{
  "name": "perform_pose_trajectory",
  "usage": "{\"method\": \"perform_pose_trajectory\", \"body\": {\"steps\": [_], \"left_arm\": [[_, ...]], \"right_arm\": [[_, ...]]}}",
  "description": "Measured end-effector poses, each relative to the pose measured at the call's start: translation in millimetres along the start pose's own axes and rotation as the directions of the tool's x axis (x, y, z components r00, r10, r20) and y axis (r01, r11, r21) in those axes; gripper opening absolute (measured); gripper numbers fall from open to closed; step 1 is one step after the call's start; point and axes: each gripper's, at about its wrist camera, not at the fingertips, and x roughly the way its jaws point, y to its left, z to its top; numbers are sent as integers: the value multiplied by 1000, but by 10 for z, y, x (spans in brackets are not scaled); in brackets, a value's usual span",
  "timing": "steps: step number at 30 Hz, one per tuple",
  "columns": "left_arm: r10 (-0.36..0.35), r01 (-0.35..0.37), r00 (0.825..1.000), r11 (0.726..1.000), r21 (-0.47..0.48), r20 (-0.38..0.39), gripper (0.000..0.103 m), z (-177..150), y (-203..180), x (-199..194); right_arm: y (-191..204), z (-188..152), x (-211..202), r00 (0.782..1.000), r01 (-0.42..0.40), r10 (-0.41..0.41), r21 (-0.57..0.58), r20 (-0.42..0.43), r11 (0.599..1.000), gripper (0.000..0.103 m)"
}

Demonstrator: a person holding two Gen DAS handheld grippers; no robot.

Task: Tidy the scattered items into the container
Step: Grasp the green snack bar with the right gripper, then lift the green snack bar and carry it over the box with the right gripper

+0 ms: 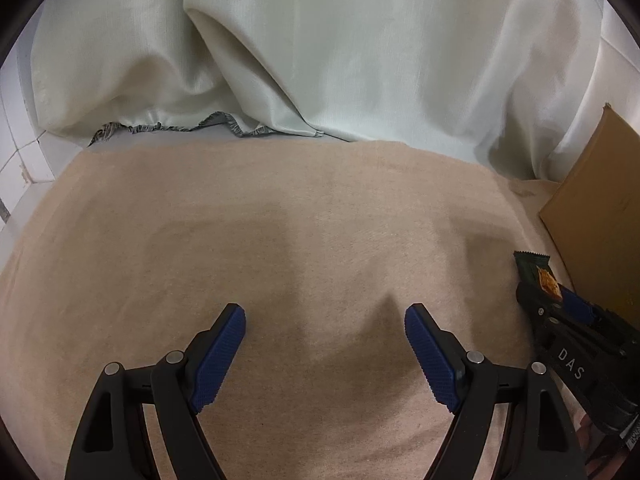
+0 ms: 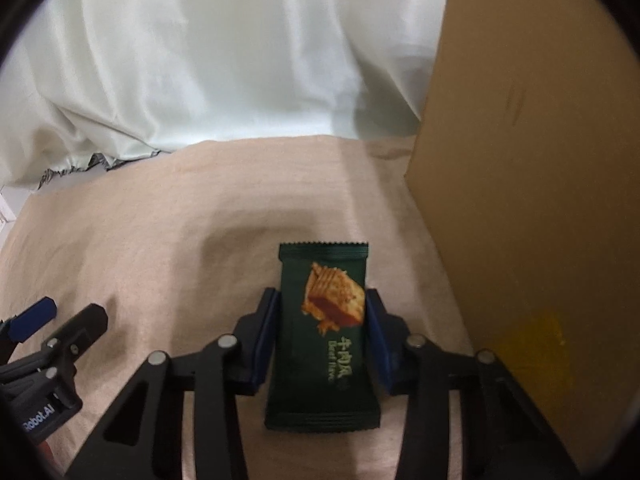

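Right tool (image 2: 322, 316) clamps glossy green snack packet (image 2: 322, 336) on beige cloth (image 2: 160, 220).

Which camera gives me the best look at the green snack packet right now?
The right wrist view: the green snack packet lies whole and centred on the beige cloth, between the pads of the right hand-held gripper, which touch its sides. The left wrist view shows only its far end at the right edge, mostly hidden behind that gripper.

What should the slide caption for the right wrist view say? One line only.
Right tool closed on a dark green snack packet lying on beige cloth, beside a cardboard box.
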Motion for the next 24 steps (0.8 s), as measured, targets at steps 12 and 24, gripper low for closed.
{"method": "perform_pose_trajectory", "body": {"steps": [12,24], "left_arm": [[-7,7,999,1000,-9,32,83,41,38,-185],[-8,6,995,1000,17,99,83,32,65,-678]], "right_arm": [[-72,44,-120,999,-45,44,33,21,998,44],[105,76,-542,993,-78,81,-39,86,996,44]]}}
